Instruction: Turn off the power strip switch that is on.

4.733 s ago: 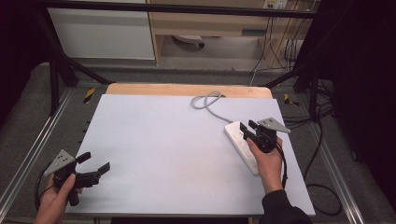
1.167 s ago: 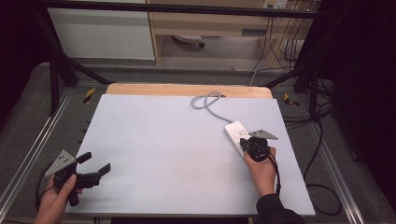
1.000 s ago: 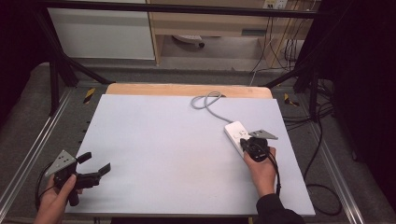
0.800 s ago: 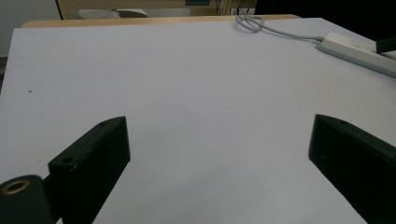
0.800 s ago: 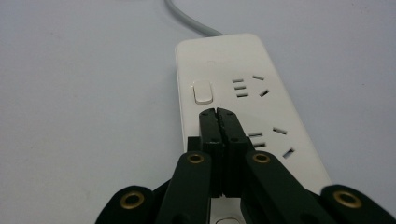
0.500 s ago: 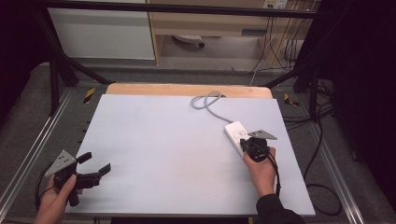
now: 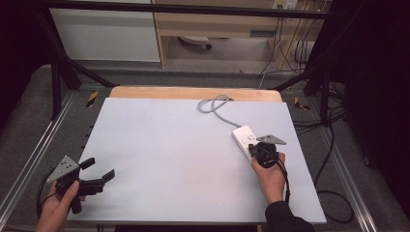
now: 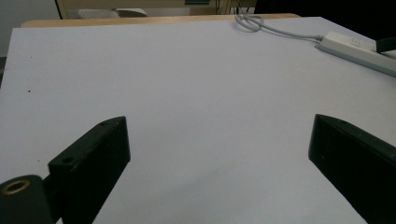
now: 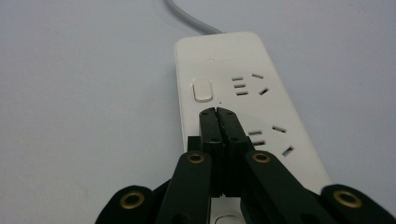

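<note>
White moulded plastic made up the long, flat power strip, which lay on the pale grey table top with its grey round cord running off its far end into a loose loop near the table's wooden far edge. Taking the strip as the landmark, the right gripper stood directly over it, its 2 black jaws pressed together with nothing between them, tips just short of the small white rocker switch and beside 2 groups of socket slots; whether the tips touched the casing could not be told. The left gripper was well apart from the strip, toward the near left corner of the table, its jaws spread wide over bare surface with nothing in them. The strip looked light, rigid and smooth, so it would probably slide on the table under a sideways push rather than bend. A sound hold would likely be across its narrow width at the long sides, away from the switch, since the glossy top offers little purchase. The cord seemed pliable and might drag or tug the strip's far end if the body were moved.
</note>
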Tool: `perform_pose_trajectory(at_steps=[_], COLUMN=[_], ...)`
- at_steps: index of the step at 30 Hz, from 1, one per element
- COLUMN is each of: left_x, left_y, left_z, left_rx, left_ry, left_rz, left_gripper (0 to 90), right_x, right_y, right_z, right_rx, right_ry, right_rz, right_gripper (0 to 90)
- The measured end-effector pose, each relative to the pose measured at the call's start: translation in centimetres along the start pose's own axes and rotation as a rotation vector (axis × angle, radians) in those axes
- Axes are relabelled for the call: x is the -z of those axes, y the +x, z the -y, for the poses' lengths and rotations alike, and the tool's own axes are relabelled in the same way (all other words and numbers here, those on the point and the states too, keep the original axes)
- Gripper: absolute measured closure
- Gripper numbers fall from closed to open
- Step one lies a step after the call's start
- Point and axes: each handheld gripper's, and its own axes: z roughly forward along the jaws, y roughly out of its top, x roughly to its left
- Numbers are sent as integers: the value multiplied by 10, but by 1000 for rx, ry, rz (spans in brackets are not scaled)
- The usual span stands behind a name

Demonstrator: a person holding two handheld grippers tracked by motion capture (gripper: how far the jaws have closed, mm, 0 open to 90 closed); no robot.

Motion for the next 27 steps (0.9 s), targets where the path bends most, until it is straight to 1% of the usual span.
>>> perform_pose_trajectory(at_steps=[7, 11, 14, 16, 20, 23, 27], left_x=[0, 0, 0, 0, 0, 0, 0], left_y=[0, 0, 0, 0, 0, 0, 0], left_z=[0, 0, 0, 0, 0, 0, 0], left_rx=[0, 1, 0, 0, -1, 1, 0], left_ry=[2, 3, 4, 3, 3, 4, 5], left_rz=[-1, -1, -2, -1, -1, -2, -2], left_gripper=[54, 53, 54, 54, 54, 54, 53], right_x=[0, -1, -1, -1, -2, -2, -2], right_y=[-1, -1, 0, -1, -2, -3, -3], right_z=[0, -1, -1, -1, -2, -2, -2], right_rx=[0, -4, 14, 0, -3, -16, -17], right_ry=[3, 6, 9, 8, 8, 7, 11], right_rz=[-7, -2, 5, -2, 0, -8, -10], right_gripper=[900, 900, 900, 900, 900, 900, 900])
